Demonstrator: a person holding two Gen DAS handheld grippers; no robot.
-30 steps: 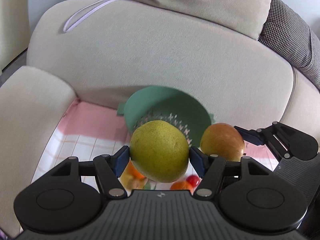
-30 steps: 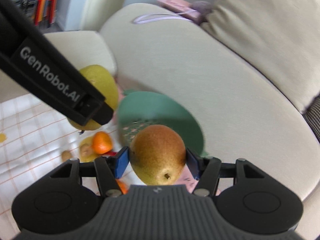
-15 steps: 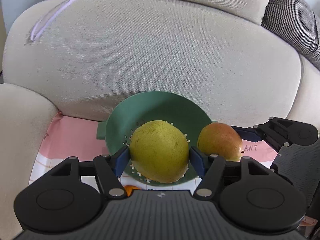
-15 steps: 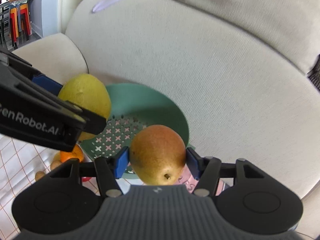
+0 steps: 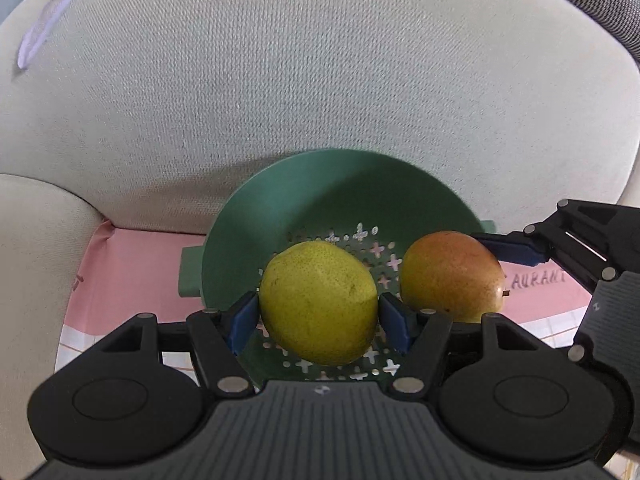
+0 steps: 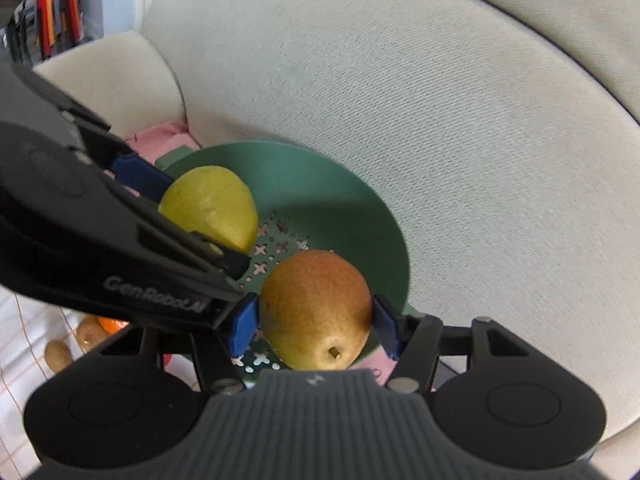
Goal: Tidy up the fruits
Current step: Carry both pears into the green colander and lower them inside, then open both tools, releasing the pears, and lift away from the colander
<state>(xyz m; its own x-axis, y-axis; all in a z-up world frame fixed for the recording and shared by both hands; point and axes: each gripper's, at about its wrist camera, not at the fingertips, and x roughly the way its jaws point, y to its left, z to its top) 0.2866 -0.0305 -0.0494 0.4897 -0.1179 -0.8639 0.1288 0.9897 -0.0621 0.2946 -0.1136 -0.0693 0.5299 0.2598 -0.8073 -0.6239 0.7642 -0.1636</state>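
Observation:
My left gripper (image 5: 318, 316) is shut on a yellow-green pear (image 5: 318, 300) and holds it over the green perforated colander (image 5: 320, 192). My right gripper (image 6: 314, 324) is shut on a red-brown pear (image 6: 316, 304), also over the colander (image 6: 340, 192). The red-brown pear (image 5: 450, 276) and the right gripper show at the right of the left wrist view. The yellow-green pear (image 6: 210, 208) and the left gripper show at the left of the right wrist view. The two pears hang side by side, slightly apart.
The colander sits on a pink and white checked cloth (image 5: 136, 264) against a beige sofa back (image 5: 320, 80). An orange fruit (image 6: 112, 324) and small brown fruits (image 6: 58, 354) lie on the cloth at the left. A sofa arm (image 5: 32, 248) rises at left.
Both grippers have moved forward and down toward the colander, each still holding its pear. The colander now fills more of both views and the loose fruits have dropped out of the left view.

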